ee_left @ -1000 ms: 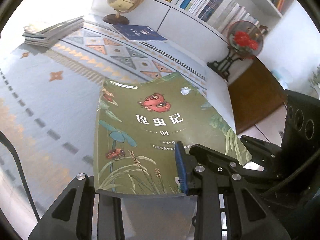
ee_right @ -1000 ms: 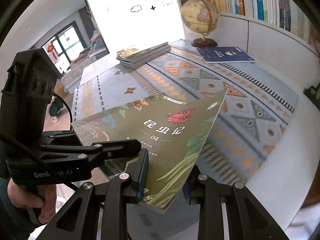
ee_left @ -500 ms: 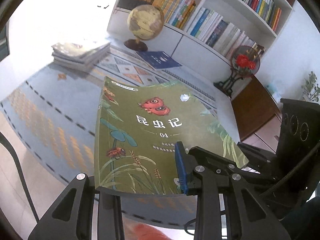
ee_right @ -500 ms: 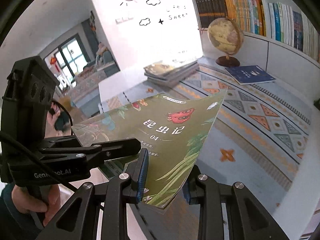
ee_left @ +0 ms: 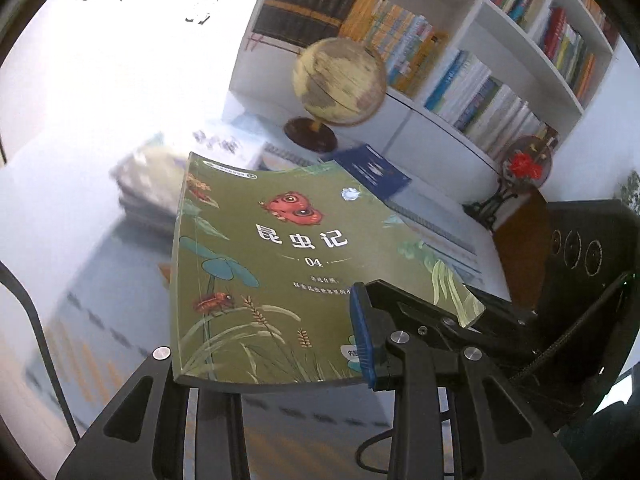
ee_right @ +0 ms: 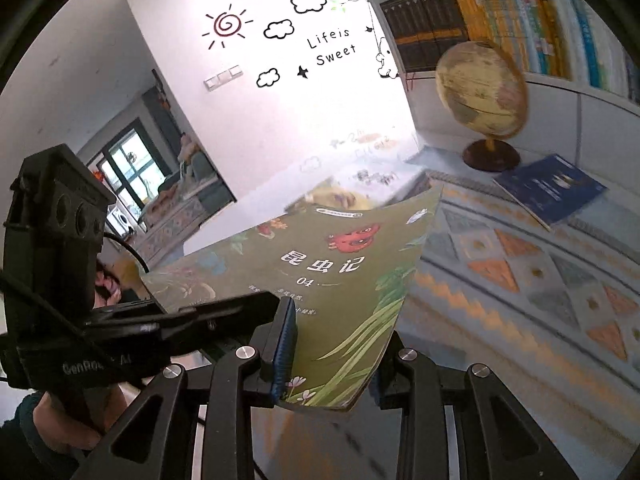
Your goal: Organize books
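Note:
A thin green book (ee_left: 280,264) with a red insect and white Chinese title is held in the air by both grippers. My left gripper (ee_left: 272,364) is shut on its near edge. My right gripper (ee_right: 332,364) is shut on its near right corner; the book also shows in the right wrist view (ee_right: 332,276). A stack of books (ee_left: 148,188) lies on the table behind the held book, partly hidden and blurred. A dark blue book (ee_left: 366,168) lies flat near the globe, also in the right wrist view (ee_right: 554,190).
A globe (ee_left: 340,84) stands at the back of the table on a patterned cloth (ee_right: 540,280). A white bookshelf (ee_left: 500,60) full of books fills the wall behind. A red ornament on a black stand (ee_left: 524,164) stands at the right.
Both grippers have lifted the green book higher and tilted upward, so the wall and shelves fill more of the views. The grip on the book is unchanged.

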Demonstrator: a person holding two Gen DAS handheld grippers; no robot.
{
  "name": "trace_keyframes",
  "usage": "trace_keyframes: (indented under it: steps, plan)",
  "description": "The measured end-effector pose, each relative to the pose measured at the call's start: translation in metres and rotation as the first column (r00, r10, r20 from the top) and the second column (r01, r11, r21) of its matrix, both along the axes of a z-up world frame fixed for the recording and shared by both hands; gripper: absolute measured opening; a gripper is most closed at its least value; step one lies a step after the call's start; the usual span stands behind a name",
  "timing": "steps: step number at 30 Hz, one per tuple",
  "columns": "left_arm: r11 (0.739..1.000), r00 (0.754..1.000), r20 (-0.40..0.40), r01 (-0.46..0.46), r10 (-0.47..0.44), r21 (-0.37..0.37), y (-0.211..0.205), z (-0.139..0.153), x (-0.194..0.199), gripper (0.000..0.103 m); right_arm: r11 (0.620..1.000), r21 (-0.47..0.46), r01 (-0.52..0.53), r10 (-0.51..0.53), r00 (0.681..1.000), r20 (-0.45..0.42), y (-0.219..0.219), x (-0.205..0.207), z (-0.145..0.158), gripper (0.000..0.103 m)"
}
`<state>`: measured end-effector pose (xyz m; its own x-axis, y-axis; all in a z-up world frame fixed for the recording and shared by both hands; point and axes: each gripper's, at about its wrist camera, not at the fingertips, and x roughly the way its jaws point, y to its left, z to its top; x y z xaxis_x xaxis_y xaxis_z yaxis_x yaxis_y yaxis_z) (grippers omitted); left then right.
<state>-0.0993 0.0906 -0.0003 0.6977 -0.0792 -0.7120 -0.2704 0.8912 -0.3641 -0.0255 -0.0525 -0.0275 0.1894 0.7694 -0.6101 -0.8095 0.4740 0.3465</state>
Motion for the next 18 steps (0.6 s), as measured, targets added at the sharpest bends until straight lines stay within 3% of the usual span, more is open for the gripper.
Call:
trace_keyframes:
  steps: [5,9,18]
  plan:
    - [0.999,1.0,0.018,0.024,-0.024,-0.029,0.064,-0.002,0.037,0.029,0.999,0.007,0.046,-0.046,0.999,-0.004,0.061,0.035,0.003,0.03]
    - [0.996,0.998,0.014,0.063,-0.062,-0.07,0.108,-0.013,0.062,0.029,0.993,0.012,0.118,-0.117,0.99,-0.073,0.104,0.065,-0.008,0.031]
    - [0.969,0.98,-0.026,0.194,-0.2,-0.151,0.186,-0.047,0.112,0.03,0.959,-0.045,0.279,-0.282,0.954,-0.1,0.171,0.091,-0.032,0.031]
